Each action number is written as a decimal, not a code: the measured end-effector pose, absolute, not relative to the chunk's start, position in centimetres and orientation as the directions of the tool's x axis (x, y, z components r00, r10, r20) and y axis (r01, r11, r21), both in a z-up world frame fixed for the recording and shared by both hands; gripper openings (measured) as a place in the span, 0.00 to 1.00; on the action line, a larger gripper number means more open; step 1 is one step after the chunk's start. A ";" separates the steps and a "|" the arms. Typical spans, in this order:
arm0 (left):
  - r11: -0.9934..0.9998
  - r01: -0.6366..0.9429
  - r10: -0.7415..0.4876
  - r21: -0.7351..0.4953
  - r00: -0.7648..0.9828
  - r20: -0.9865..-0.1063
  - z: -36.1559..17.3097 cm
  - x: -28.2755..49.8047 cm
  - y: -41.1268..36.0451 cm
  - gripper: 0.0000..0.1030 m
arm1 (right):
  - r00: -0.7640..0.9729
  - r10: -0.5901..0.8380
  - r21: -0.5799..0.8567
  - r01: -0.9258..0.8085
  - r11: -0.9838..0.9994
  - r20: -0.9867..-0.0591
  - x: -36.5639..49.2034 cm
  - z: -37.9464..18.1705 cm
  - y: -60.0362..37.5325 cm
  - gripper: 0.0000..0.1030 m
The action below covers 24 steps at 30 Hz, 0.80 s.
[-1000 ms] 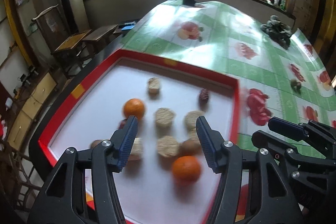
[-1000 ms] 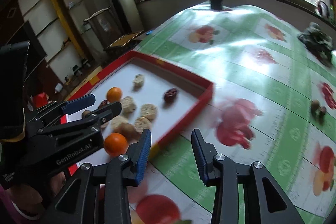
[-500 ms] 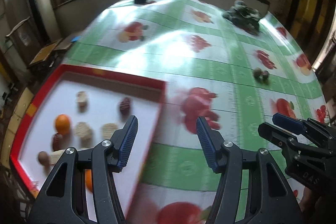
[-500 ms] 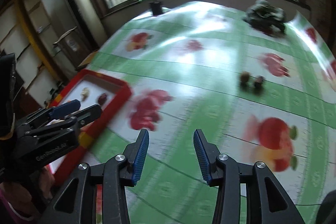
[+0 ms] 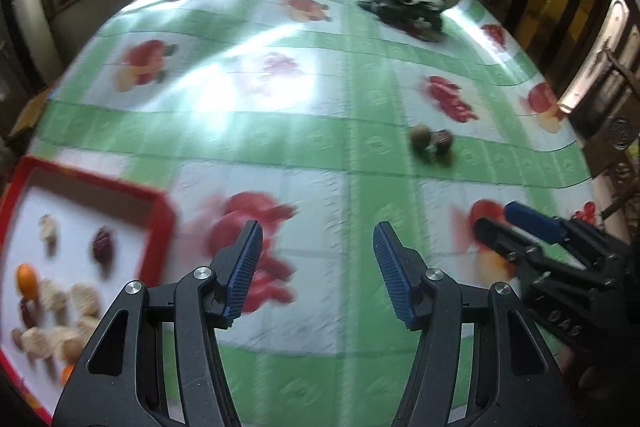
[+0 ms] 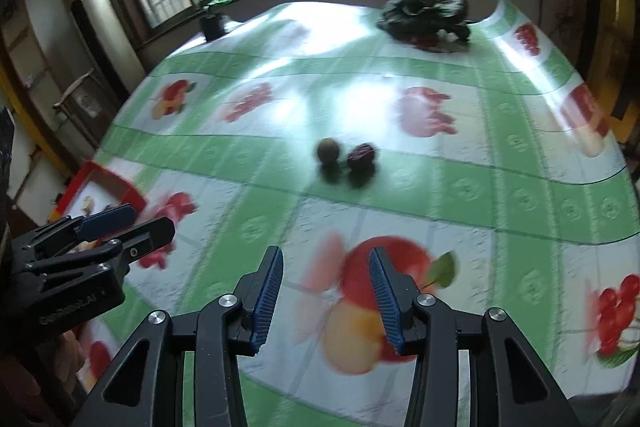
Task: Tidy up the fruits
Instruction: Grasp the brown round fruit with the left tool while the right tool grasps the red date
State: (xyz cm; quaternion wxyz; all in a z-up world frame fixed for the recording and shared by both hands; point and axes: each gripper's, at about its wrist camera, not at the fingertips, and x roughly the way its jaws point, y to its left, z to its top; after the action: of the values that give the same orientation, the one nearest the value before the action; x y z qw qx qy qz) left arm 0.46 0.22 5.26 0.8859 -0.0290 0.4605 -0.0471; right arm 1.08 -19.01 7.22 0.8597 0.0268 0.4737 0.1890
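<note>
A round brown-green fruit (image 6: 329, 150) and a dark red wrinkled fruit (image 6: 361, 156) lie side by side on the fruit-print tablecloth; the left wrist view shows the brown fruit (image 5: 421, 138) and the red fruit (image 5: 443, 139) too. A red-rimmed white tray (image 5: 160, 223) at the left holds an orange (image 5: 26, 279), a dark red fruit (image 5: 103, 246) and several pale pieces. My left gripper (image 5: 318, 267) is open over bare cloth, right of the tray. My right gripper (image 6: 325, 291) is open, short of the two loose fruits. Nothing sits between either pair of fingers.
A dark crumpled bundle (image 6: 424, 13) lies at the table's far end near the windows. A small black cup (image 6: 211, 25) stands at the far left edge. The tablecloth (image 6: 500, 163) drops off at the right edge. Wooden furniture stands beyond the table's left side.
Both grippers have swung right, away from the tray and toward the two loose fruits. The tray has slid to the left edge of both views. The right gripper's fingers stand slightly wider.
</note>
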 end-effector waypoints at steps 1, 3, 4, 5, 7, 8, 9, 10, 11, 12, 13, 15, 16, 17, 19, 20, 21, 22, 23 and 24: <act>0.992 0.072 -0.128 -0.106 0.570 -0.812 5.2 1.1 -0.3 0.56 | 0.481 0.341 0.222 -0.287 0.932 -0.807 1.4 7.1 -19.4 0.42; 0.990 0.092 -0.137 -0.103 0.558 -0.819 5.0 2.4 -1.4 0.56 | 0.481 0.345 0.247 -0.257 0.934 -0.806 2.0 6.7 -20.3 0.42; 0.988 0.105 -0.150 -0.110 0.551 -0.821 4.9 3.1 -1.9 0.56 | 0.479 0.352 0.263 -0.244 0.933 -0.804 2.2 6.5 -20.7 0.42; 0.986 0.117 -0.165 -0.121 0.543 -0.823 4.7 3.9 -2.4 0.56 | 0.477 0.354 0.270 -0.237 0.933 -0.804 2.3 6.3 -21.0 0.42; 0.986 0.114 -0.167 -0.125 0.527 -0.834 4.1 5.6 -3.2 0.56 | 0.470 0.358 0.282 -0.226 0.932 -0.807 2.6 5.9 -21.3 0.43; 0.985 0.116 -0.168 -0.125 0.526 -0.834 3.9 6.2 -3.4 0.56 | 0.465 0.360 0.286 -0.225 0.932 -0.809 2.6 5.7 -21.4 0.43; 0.986 0.119 -0.164 -0.119 0.527 -0.834 3.8 6.6 -3.7 0.56 | 0.463 0.362 0.288 -0.225 0.931 -0.809 2.6 5.6 -21.4 0.43; 0.987 0.120 -0.153 -0.105 0.528 -0.835 3.6 7.2 -4.0 0.56 | 0.460 0.365 0.291 -0.226 0.930 -0.809 2.7 5.5 -21.5 0.43; 0.988 0.129 -0.145 -0.089 0.529 -0.836 3.4 7.7 -4.5 0.56 | 0.459 0.368 0.294 -0.225 0.929 -0.809 2.8 5.5 -21.6 0.43; 0.987 0.141 -0.145 -0.081 0.531 -0.835 3.3 8.0 -4.8 0.56 | 0.458 0.371 0.298 -0.225 0.928 -0.808 2.9 5.4 -21.7 0.43; 0.985 0.161 -0.146 -0.069 0.534 -0.833 3.2 8.4 -5.3 0.56 | 0.458 0.374 0.302 -0.225 0.926 -0.806 3.0 5.4 -21.8 0.43; 0.980 0.195 -0.143 -0.044 0.528 -0.837 2.8 9.1 -6.2 0.56 | 0.457 0.379 0.309 -0.223 0.925 -0.805 3.1 5.4 -21.9 0.43; 0.979 0.202 -0.140 -0.037 0.526 -0.839 2.7 9.2 -6.4 0.56 | 0.456 0.381 0.312 -0.223 0.924 -0.804 3.2 5.3 -22.0 0.43; 0.977 0.211 -0.137 -0.028 0.523 -0.841 2.4 9.5 -6.8 0.56 | 0.456 0.383 0.313 -0.224 0.923 -0.803 3.2 5.3 -22.0 0.43; 0.974 0.226 -0.142 -0.025 0.519 -0.843 2.1 9.9 -7.2 0.56 | 0.455 0.384 0.311 -0.229 0.922 -0.803 3.2 5.3 -22.0 0.43; 0.972 0.232 -0.143 -0.023 0.516 -0.845 1.9 10.1 -7.4 0.56 | 0.455 0.384 0.309 -0.231 0.922 -0.803 3.3 5.3 -21.9 0.43; 0.972 0.234 -0.138 -0.013 0.526 -0.839 2.0 10.2 -7.5 0.56 | 0.455 0.383 0.308 -0.232 0.923 -0.804 3.4 5.3 -21.9 0.43; 0.971 0.240 -0.142 -0.014 0.526 -0.839 2.0 10.4 -7.7 0.56 | 0.454 0.383 0.308 -0.231 0.923 -0.804 3.4 5.3 -21.9 0.43; 0.969 0.246 -0.158 -0.029 0.524 -0.837 2.0 10.6 -7.7 0.56 | 0.454 0.382 0.308 -0.230 0.923 -0.805 3.5 5.3 -21.9 0.43; 0.968 0.249 -0.171 -0.041 0.524 -0.835 2.0 10.8 -7.8 0.56 | 0.454 0.379 0.306 -0.227 0.924 -0.806 3.6 5.3 -22.0 0.43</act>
State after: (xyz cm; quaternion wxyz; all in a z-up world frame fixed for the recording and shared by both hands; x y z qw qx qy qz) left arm 10.76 -7.77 2.04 0.8718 0.0416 0.4729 -0.1205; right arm 3.57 -21.96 5.33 0.8492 0.0772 0.4910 0.1785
